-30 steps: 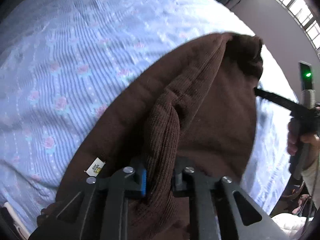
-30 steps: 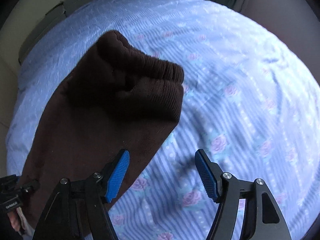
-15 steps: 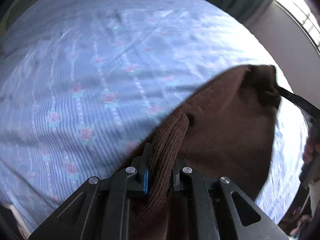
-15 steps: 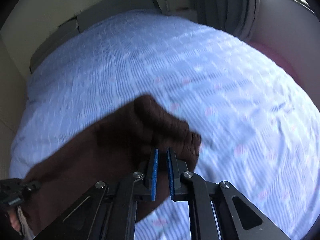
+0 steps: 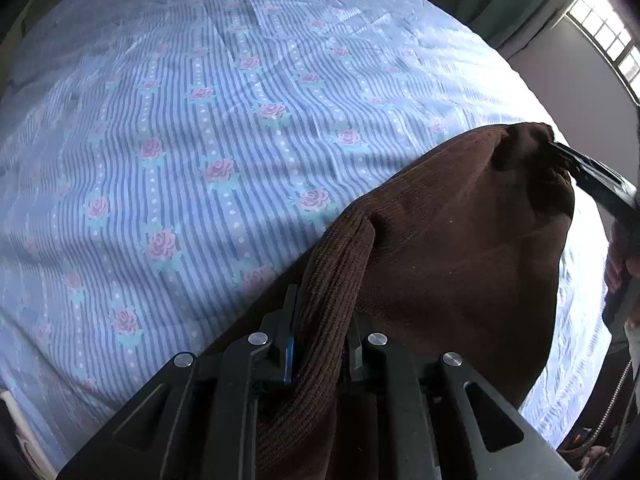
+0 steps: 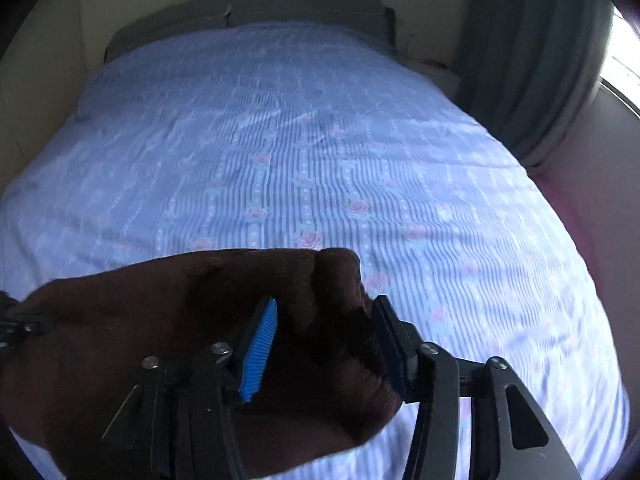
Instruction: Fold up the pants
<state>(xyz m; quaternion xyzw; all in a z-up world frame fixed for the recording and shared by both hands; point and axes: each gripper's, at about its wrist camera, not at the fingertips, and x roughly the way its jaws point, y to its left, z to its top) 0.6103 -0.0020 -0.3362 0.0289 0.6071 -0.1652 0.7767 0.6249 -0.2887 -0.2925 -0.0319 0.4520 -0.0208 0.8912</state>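
Note:
Brown ribbed pants [image 5: 460,260] hang stretched between my two grippers above the bed. My left gripper [image 5: 322,320] is shut on a thick rolled edge of the fabric that runs up between its jaws. In the right wrist view the pants [image 6: 140,340] fill the lower left. My right gripper [image 6: 326,340] has a bunched end of them between its blue pads [image 6: 260,348]. Its jaws are opening, and the cloth still fills the gap and stays lifted. The right gripper's fingers [image 5: 592,176] show at the far corner of the pants in the left wrist view.
A blue striped bedsheet with pink roses [image 5: 200,120] covers the bed [image 6: 320,140] under the pants. A grey headboard [image 6: 304,4] stands at the far end, a curtain [image 6: 532,60] and a window [image 5: 608,40] to the right. A hand [image 5: 618,264] holds the right gripper.
The right gripper, open beside the pants' end a second ago, closed on it and lifted it; its pads now stand wider apart. The left gripper kept its grip and shifted a little.

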